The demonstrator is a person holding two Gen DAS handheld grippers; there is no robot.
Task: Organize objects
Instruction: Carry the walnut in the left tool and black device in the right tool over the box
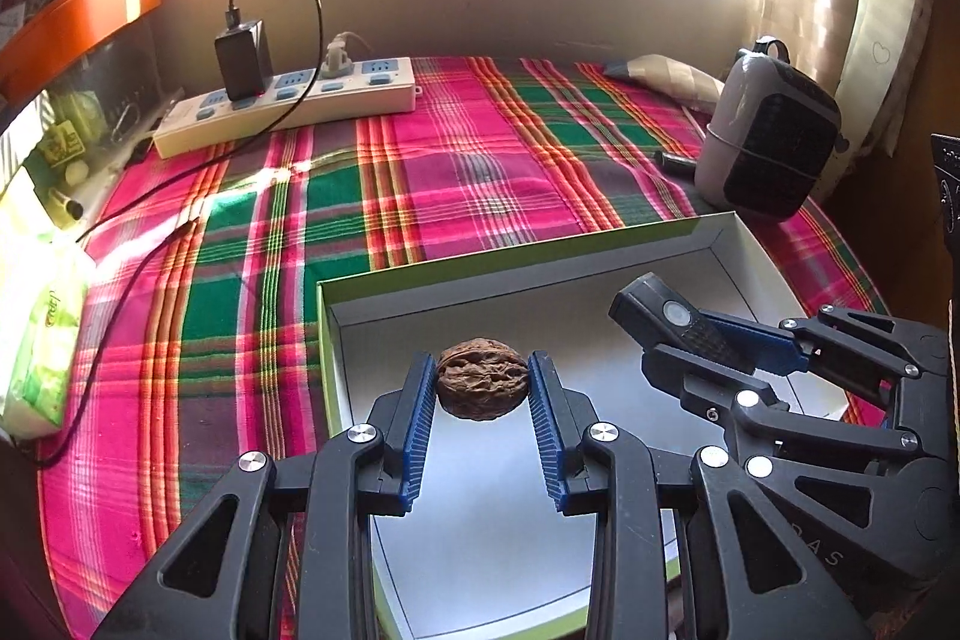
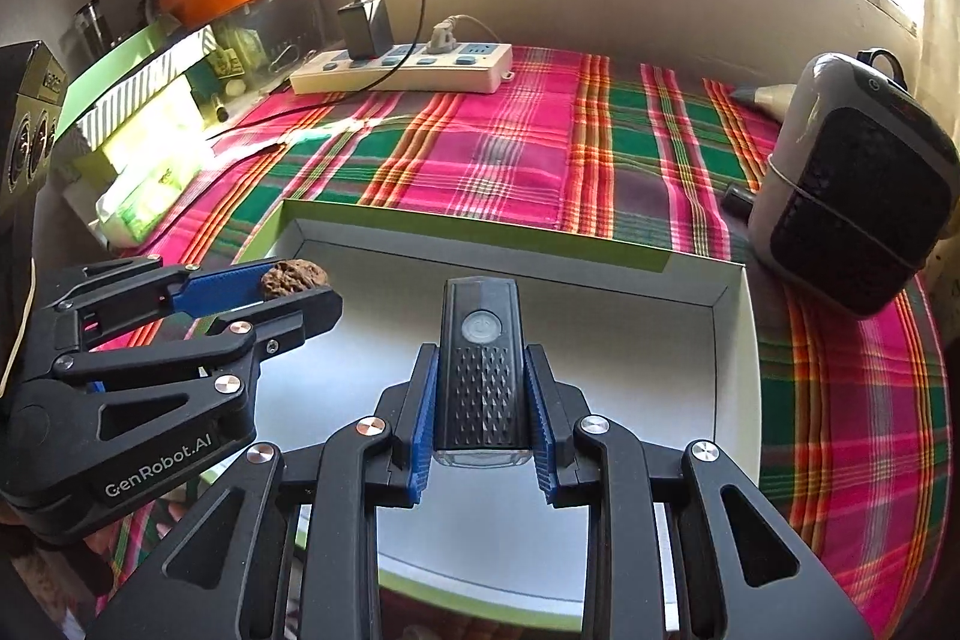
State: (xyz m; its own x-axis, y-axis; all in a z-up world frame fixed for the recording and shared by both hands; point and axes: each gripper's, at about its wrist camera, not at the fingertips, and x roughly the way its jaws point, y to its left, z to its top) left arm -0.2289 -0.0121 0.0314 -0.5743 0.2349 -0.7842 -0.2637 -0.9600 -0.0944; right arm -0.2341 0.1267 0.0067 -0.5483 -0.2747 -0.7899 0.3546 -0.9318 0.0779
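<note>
Walnut (image 1: pixel 482 378): brown, wrinkled, clamped btwn left gripper (image 1: pixel 482 382) pads, over white box (image 1: pixel 729 235) w/ green rim on plaid cloth (image 1: pixel 480 160). Black flashlight (image 2: pixel 480 364), round button, ribbed grip, clamped in right gripper (image 2: pixel 480 388) over same box. Its near end partly hidden by pads. Long axis along fingers, pointing away.

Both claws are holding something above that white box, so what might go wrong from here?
1. The round, wrinkled brown walnut is pinched only at its sides by the left gripper; let go from up here, it may roll or bounce over the low wall of the green-edged white cardboard box.
2. The black rectangular bike light in the right gripper hangs close beside the walnut, so the two claws might bump.
</note>
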